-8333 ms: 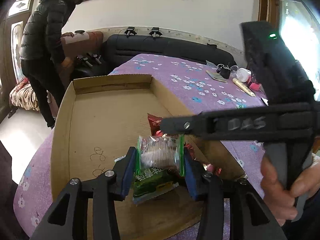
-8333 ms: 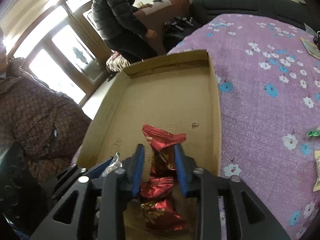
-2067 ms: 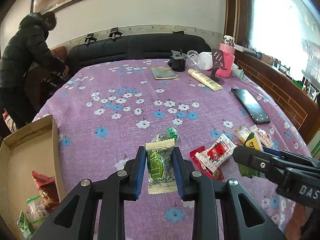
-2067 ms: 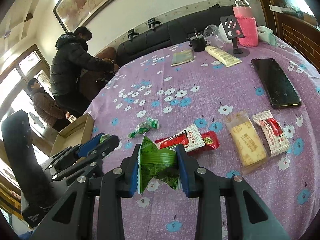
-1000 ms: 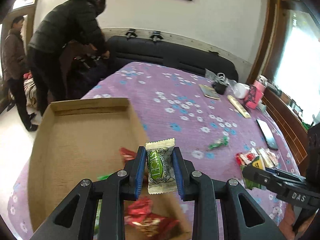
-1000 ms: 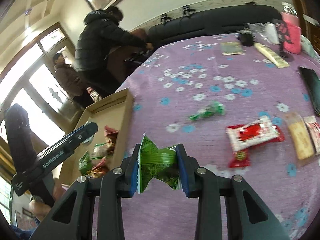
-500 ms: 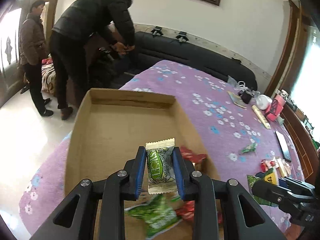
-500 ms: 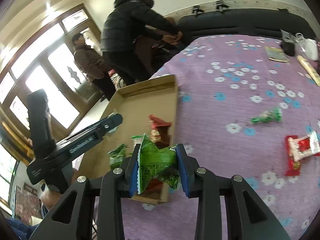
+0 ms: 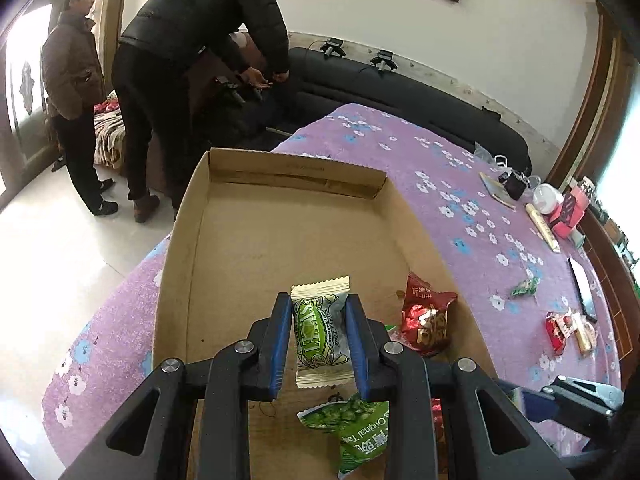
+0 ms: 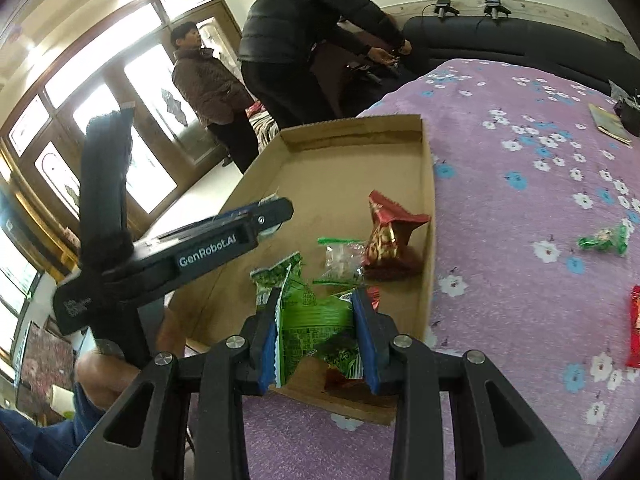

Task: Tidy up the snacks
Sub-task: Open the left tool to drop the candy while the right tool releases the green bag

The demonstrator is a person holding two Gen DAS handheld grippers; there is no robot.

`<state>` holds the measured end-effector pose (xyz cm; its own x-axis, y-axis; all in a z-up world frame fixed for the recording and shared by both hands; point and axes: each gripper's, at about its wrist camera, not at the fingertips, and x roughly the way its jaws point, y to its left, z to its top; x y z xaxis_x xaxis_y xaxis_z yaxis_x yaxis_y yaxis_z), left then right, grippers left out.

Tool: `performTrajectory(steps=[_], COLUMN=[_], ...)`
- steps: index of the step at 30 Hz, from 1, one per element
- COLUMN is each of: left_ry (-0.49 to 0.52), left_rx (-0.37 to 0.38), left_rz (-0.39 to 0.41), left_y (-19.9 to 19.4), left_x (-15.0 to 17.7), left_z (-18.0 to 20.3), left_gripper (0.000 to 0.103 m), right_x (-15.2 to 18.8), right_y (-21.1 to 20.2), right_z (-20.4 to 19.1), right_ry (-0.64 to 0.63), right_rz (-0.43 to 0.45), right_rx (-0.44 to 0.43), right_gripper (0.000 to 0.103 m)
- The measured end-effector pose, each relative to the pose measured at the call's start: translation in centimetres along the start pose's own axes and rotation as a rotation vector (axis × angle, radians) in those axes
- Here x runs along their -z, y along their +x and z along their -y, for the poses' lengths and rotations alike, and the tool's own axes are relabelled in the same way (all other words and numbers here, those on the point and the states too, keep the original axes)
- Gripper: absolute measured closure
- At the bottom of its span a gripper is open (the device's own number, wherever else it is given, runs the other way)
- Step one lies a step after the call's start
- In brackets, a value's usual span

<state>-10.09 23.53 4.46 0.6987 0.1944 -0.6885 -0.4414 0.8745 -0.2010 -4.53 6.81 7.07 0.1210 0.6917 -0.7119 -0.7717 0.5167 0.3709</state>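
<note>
My left gripper [image 9: 319, 330] is shut on a small cream and green candy packet [image 9: 321, 330], held above the near part of a shallow cardboard box [image 9: 280, 240]. In the box lie a red snack bag [image 9: 426, 318] and a green bag [image 9: 360, 434]. My right gripper [image 10: 318, 334] is shut on a crumpled green snack bag [image 10: 316, 326] over the box's near edge [image 10: 352, 404]. From the right wrist view the left gripper [image 10: 276, 210] reaches over the box [image 10: 340, 176] from the left, beside a red bag [image 10: 390, 234], a clear packet [image 10: 342, 258] and a green bag [image 10: 276, 276].
The box rests on a purple flowered tablecloth [image 9: 460, 200]. Loose snacks [image 9: 568, 328] and a green candy [image 10: 602, 240] lie to the right, with a phone [image 9: 582, 286], a tube and a pink cup further off. Two people [image 9: 200, 60] stand by a black sofa [image 9: 400, 100] behind.
Both grippers have swung left from the open tablecloth to above the cardboard box, each still holding its packet. The box now fills the middle of both views.
</note>
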Motion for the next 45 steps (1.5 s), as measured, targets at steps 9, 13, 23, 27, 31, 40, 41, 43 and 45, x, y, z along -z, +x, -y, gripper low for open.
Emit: performTrajectory(steps=[9,13,23,27,31,40,41,43,45], left_ry=[0.025,0.031,0.041,0.042,0.041,0.047,0.048,0.047,0.047], left_rx=[-0.038,-0.054,-0.086,-0.093,-0.097,-0.103,-0.103,-0.102,-0.101], left_rz=[-0.01,-0.013,0.008,0.013,0.015,0.003,0.002,0.001,-0.001], left_y=[0.4,0.6,0.3,0.2,0.2,0.3,0.3,0.4,0.4], left_x=[-0.1,-0.1,0.0,0.0,0.0,-0.1,-0.1,-0.2,-0.1], left_z=[0.7,1.0,1.1,1.0,1.1,1.1,1.1,1.0,1.1], left_gripper=[0.075,0.074,0.074,0.074,0.074,0.074,0.074,0.074,0.073], right_x=[1.0,1.5,2.2,2.5,2.7,2.6,2.6,2.7,2.7], right_y=[0.5,0.4,0.4,0.2,0.1,-0.1,-0.1,-0.2,-0.2], right_z=[-1.5,-2.4,-3.3,-3.8,-4.1,-4.0,-4.0,-4.0,-4.1], right_ry=[-0.103,-0.155,-0.22,-0.228,-0.233,-0.221,-0.221,-0.223,-0.223], right_rz=[0.036,0.052,0.08,0.086,0.089,0.097,0.099,0.1,0.102], right_rx=[0.029,0.047,0.093,0.099,0.103,0.104,0.103,0.105,0.104], right_gripper=[0.07,0.07,0.07,0.07,0.07,0.069,0.069,0.069,0.069])
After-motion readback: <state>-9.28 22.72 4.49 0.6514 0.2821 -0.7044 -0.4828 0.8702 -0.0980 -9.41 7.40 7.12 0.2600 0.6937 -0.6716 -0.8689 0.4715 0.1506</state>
